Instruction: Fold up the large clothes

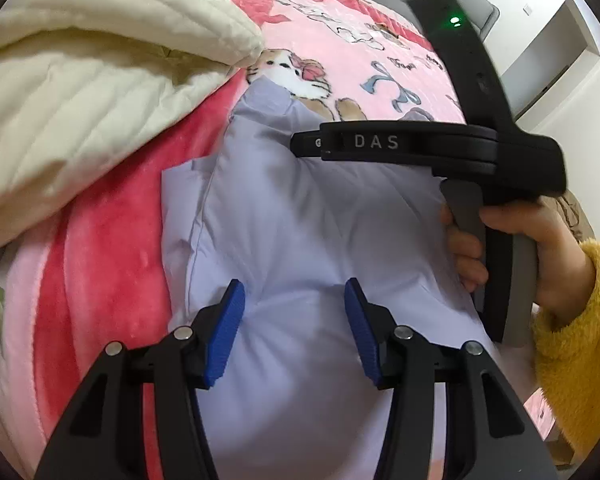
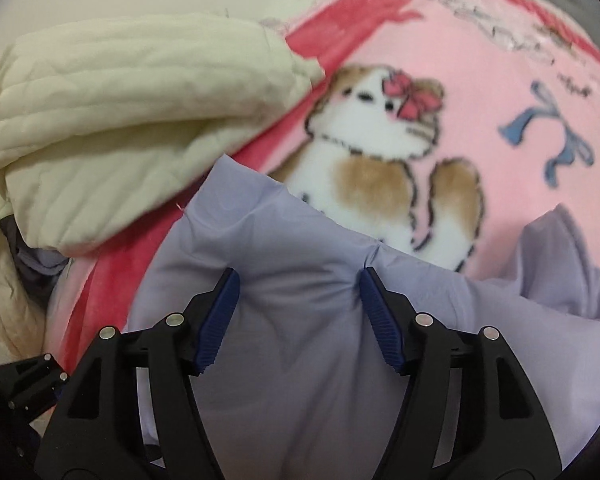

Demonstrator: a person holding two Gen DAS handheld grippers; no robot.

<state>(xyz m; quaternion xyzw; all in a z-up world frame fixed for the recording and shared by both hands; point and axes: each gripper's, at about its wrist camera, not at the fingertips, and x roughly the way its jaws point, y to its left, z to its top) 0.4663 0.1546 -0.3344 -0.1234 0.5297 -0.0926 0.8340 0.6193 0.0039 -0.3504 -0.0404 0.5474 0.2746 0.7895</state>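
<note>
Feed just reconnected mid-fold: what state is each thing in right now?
Lavender padded garment: lying puffy on the blanket, partly folded.
Cream quilted coat: bunched in a heap beside it.
Pink cartoon fleece blanket: spread flat.
Left tongs: open over lavender fabric.
Right tongs: open, fabric between, ungripped.

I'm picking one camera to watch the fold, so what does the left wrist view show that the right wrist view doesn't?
Only the left wrist view: the right gripper's black body from the side, marked DAS, the hand holding it, its yellow sleeve, and a white wall.
Only the right wrist view: a rumpled lilac fold at the right, and a corner of the other gripper's body at lower left.
Both: the lilac garment under open blue pads, the cream quilt, and the pink cat blanket.
</note>
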